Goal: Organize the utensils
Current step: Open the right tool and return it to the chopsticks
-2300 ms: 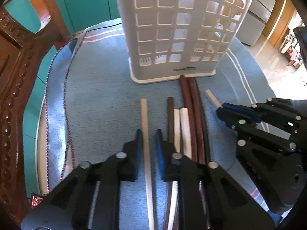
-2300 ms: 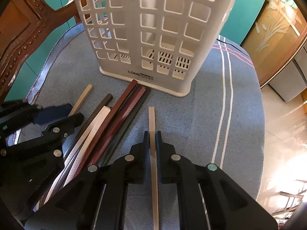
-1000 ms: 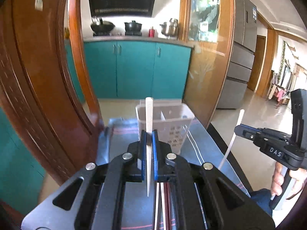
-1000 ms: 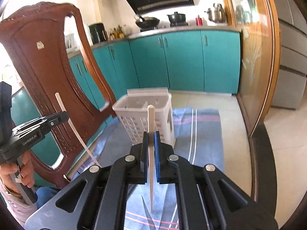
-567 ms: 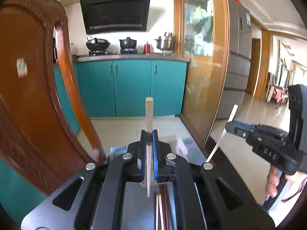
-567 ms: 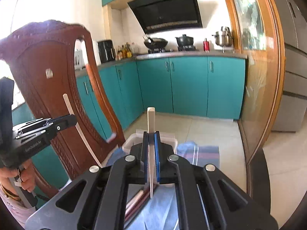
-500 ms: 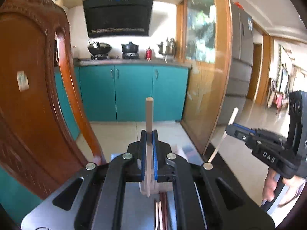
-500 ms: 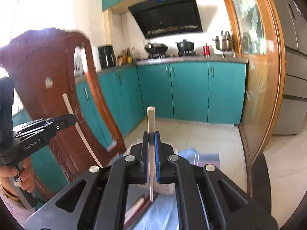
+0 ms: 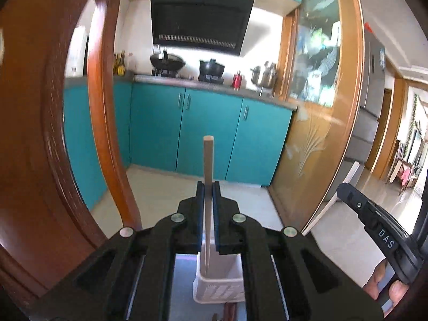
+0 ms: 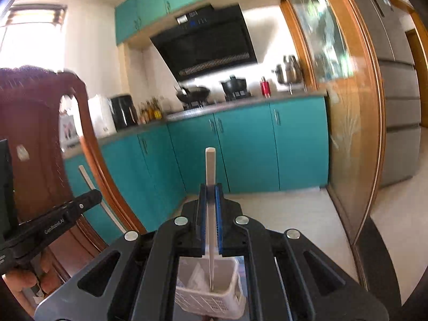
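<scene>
- We clench our left tongs (image 9: 208,195) on an upright chopstick (image 9: 207,165), its tip above the white basket (image 9: 218,291).
- Our right tongs (image 10: 210,198) grip a second stick (image 10: 210,168) upright, its tip over the same basket.

My left wrist camera sits just behind the left tongs (image 9: 208,198) and looks forward along them, nearly level, toward the teal cabinets (image 9: 208,131) and the black range hood (image 9: 199,22). The white basket (image 9: 218,285) appears low, between the fingers, very near. My right wrist camera sits the same way behind the right tongs (image 10: 210,203), turned slightly more to the left. Both views share the cabinets, the hood, the wooden chair (image 10: 34,139) and the basket. Each view also catches the other tool at its edge: the right tongs at the right side of the left view, the left tongs at the left side of the right view.
</scene>
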`<state>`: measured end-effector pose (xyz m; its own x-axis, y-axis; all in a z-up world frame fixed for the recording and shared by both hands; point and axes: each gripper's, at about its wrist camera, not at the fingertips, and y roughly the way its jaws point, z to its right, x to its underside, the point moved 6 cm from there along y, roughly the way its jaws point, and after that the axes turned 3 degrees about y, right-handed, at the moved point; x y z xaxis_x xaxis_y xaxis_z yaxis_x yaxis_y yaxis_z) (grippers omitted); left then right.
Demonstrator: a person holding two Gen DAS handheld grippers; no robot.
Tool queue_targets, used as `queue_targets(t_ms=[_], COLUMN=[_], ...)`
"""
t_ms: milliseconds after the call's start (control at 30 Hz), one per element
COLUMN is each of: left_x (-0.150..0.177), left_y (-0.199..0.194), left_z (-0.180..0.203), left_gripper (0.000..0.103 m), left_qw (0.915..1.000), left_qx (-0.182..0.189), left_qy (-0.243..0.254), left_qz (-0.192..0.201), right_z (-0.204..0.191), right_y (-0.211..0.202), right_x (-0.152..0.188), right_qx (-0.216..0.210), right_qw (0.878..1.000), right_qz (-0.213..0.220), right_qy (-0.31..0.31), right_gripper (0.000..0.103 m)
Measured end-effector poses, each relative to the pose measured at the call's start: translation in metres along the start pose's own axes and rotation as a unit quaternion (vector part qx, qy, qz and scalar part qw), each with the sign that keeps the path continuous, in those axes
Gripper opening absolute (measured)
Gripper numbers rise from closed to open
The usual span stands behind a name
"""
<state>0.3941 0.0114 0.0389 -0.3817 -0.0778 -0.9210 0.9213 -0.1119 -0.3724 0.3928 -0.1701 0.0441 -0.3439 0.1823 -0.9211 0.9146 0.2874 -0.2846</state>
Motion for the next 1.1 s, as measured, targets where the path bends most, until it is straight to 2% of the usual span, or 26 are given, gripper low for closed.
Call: queue_targets(t_ms=[133, 200, 267, 333, 400, 467, 533, 600, 667, 700, 733, 833, 900, 967, 1100], left_x=[0.03, 0.038, 0.043, 0.049, 0.058, 0.07, 0.086, 0.107, 0.137, 0.154, 0.166, 0.211, 0.224, 0.231, 0.24], left_y=[0.013, 0.016, 0.015, 0.006, -0.009, -0.025, -0.034, -0.035, -0.022, -0.013, -0.005, 0.02, 0.026, 0.03, 0.03], left_z=[-0.003, -0.004, -0.004, -0.005, -0.009, -0.012, -0.012, -0.011, -0.008, -0.006, -0.005, 0.001, 0.003, 0.002, -0.017], left_gripper=[0.007, 0.007, 0.013, 0.024, 0.039, 0.041, 0.041, 0.041, 0.037, 0.03, 0.028, 0.028, 0.028, 0.028, 0.028], left_qw=[0.9998, 0.9996, 0.9996, 0.9998, 1.0, 1.0, 0.9998, 0.9986, 0.994, 0.9898, 0.986, 0.9639, 0.9563, 0.9504, 0.9467], left_qx=[-0.003, -0.004, -0.008, -0.007, -0.003, -0.001, -0.004, -0.002, 0.015, 0.029, 0.033, 0.044, 0.048, 0.043, 0.025], left_qy=[0.004, 0.005, 0.007, 0.008, 0.0, -0.002, 0.01, 0.029, 0.043, 0.049, 0.055, 0.074, 0.079, 0.085, 0.073], left_qz=[-0.021, -0.026, -0.025, -0.018, -0.008, -0.007, -0.017, -0.044, -0.099, -0.131, -0.154, -0.252, -0.277, -0.296, -0.313], right_z=[0.007, 0.01, 0.013, 0.021, 0.035, 0.05, 0.069, 0.082, 0.089, 0.089, 0.083, 0.058, 0.039, 0.023, 0.002], right_y=[0.009, 0.003, -0.006, -0.025, -0.046, -0.061, -0.072, -0.069, -0.047, -0.037, -0.017, 0.018, 0.03, 0.035, 0.041], right_x=[0.027, 0.033, 0.037, 0.038, 0.04, 0.048, 0.067, 0.09, 0.13, 0.145, 0.17, 0.217, 0.24, 0.254, 0.263], right_qx=[0.012, 0.019, 0.022, 0.03, 0.05, 0.065, 0.075, 0.077, 0.087, 0.088, 0.077, 0.031, 0.028, 0.022, 0.029], right_qw=[1.0, 1.0, 1.0, 0.999, 0.998, 0.997, 0.995, 0.994, 0.988, 0.985, 0.976, 0.952, 0.94, 0.935, 0.932], right_qz=[-0.024, -0.023, -0.013, 0.013, 0.038, 0.047, 0.037, 0.003, -0.083, -0.116, -0.182, -0.297, -0.337, -0.355, -0.359], right_qy=[-0.004, -0.008, -0.006, 0.001, 0.008, 0.023, 0.053, 0.081, 0.097, 0.097, 0.087, 0.07, 0.038, 0.012, -0.042], right_gripper=[0.007, 0.011, 0.035, 0.046, 0.051, 0.053, 0.053, 0.053, 0.053, 0.053, 0.053, 0.052, 0.052, 0.052, 0.052])
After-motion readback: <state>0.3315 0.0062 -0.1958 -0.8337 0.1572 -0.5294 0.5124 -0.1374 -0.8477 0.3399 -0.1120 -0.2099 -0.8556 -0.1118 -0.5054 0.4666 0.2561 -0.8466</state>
